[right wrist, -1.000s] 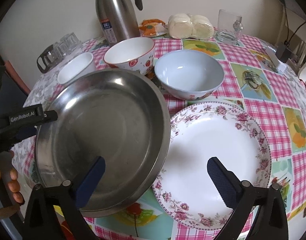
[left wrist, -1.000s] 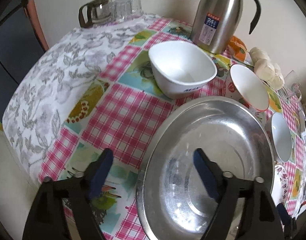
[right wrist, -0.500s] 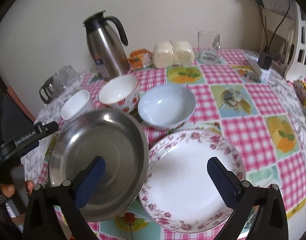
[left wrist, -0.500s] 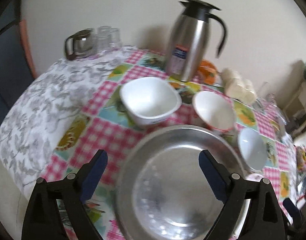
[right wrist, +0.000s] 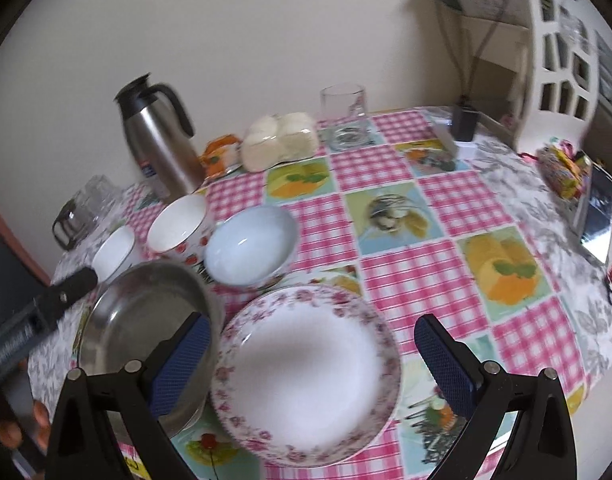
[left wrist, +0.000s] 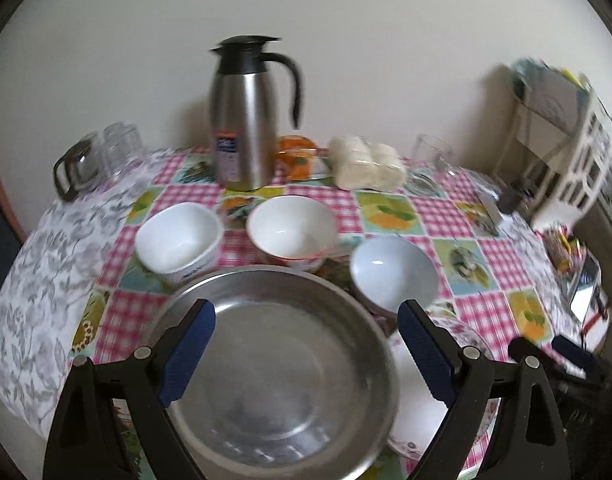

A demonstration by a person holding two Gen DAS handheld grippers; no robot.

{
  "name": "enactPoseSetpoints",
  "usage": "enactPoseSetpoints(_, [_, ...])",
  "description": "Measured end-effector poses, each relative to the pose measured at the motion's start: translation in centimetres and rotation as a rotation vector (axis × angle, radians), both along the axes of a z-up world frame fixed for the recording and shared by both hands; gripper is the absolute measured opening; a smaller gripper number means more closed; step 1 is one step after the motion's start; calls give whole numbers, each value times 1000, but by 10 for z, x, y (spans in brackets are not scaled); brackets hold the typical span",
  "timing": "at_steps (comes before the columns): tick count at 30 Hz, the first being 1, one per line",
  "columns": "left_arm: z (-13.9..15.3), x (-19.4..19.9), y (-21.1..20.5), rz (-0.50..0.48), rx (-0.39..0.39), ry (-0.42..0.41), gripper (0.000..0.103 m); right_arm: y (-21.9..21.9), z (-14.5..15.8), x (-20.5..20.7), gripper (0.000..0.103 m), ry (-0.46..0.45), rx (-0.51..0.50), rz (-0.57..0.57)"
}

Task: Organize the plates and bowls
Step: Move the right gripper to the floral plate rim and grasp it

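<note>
Both tongs have lifted back from the counter [right wrist: 409, 280], so more dishes show. Left tongs [left wrist: 306, 348] hang spread and empty over the steel pan [left wrist: 274, 372], three bowls beyond. Right tongs [right wrist: 317, 364] hang spread and empty over the floral plate [right wrist: 306, 376].
</note>
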State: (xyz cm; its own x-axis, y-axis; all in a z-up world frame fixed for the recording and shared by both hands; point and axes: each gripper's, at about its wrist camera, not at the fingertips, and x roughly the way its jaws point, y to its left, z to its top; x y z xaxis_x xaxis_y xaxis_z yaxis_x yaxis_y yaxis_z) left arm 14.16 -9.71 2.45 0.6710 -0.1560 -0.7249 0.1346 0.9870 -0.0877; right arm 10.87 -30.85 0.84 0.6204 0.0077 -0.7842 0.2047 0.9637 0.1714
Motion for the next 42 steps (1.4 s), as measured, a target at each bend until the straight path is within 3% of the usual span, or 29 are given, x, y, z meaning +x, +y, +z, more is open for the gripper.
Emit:
enactPoseSetpoints(6, [-7, -11, -41, -87, 38, 26, 93, -30, 1, -10, 103, -5, 21, -57])
enactPoseSetpoints(10, [-21, -15, -59, -122, 23, 95, 93, -44, -7, -15, 103, 22, -10, -77])
enactPoseSetpoints(17, [-47, -17, -76, -153, -9, 232, 93, -71, -40, -13, 100, 121, 45, -118])
enactPoseSetpoints(26, [-61, -11, -74, -142, -18, 289, 92, -75, -81, -6, 70, 238, 139, -108])
enactPoseSetpoints(29, [-62, -9, -70, -139, -47, 297, 91, -76, -91, -4, 50, 264, 166, -110])
enactPoseSetpoints(31, [-61, -9, -70, -139, -52, 295, 84, -76, -97, -3, 35, 281, 175, -103])
enactPoseSetpoints(34, [-63, -8, -70, -142, -58, 303, 78, -76, -103, -2, 26, 292, 202, -101])
enactPoseSetpoints(42, [-61, -9, -71, -145, -64, 294, 74, -81, -99, -3, 22, 283, 172, -125])
